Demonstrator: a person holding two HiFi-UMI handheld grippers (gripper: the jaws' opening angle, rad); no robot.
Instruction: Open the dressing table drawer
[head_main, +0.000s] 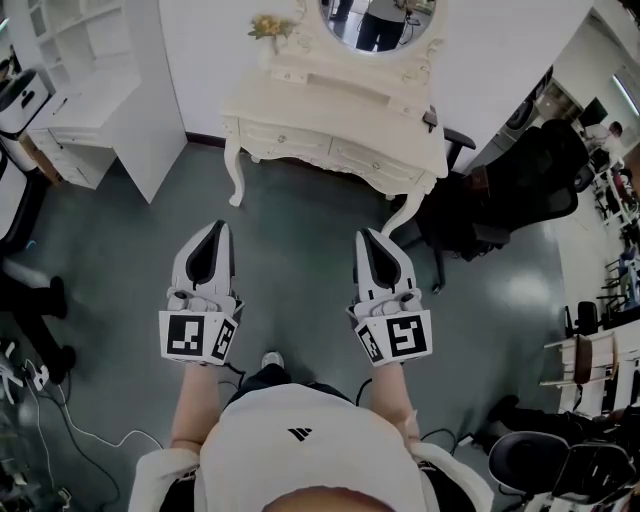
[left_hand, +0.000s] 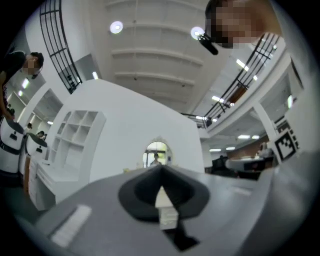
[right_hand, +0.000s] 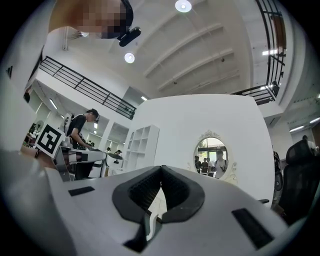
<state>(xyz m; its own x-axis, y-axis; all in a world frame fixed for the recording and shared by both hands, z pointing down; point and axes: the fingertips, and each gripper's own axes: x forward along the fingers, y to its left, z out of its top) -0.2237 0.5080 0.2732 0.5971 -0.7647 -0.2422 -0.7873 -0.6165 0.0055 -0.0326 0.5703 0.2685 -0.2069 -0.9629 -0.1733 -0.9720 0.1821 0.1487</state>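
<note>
The cream dressing table (head_main: 330, 95) stands against the far wall, with two drawers (head_main: 275, 137) (head_main: 375, 158) across its front and an oval mirror (head_main: 378, 22) above. Both grippers hover over the grey floor well short of the table, pointing at it. My left gripper (head_main: 222, 226) is shut and holds nothing, and my right gripper (head_main: 365, 236) is shut and empty too. In the left gripper view the jaws (left_hand: 161, 167) meet at a point below the distant mirror (left_hand: 157, 154). The right gripper view shows the jaws (right_hand: 161, 167) closed the same way, with the mirror (right_hand: 211, 152) to the right.
A white shelf unit (head_main: 100, 90) stands left of the table. A black office chair (head_main: 520, 200) sits close to the table's right end. Cables (head_main: 60, 420) lie on the floor at lower left, near a person's feet (head_main: 40, 300). Small flowers (head_main: 270, 27) sit on the tabletop.
</note>
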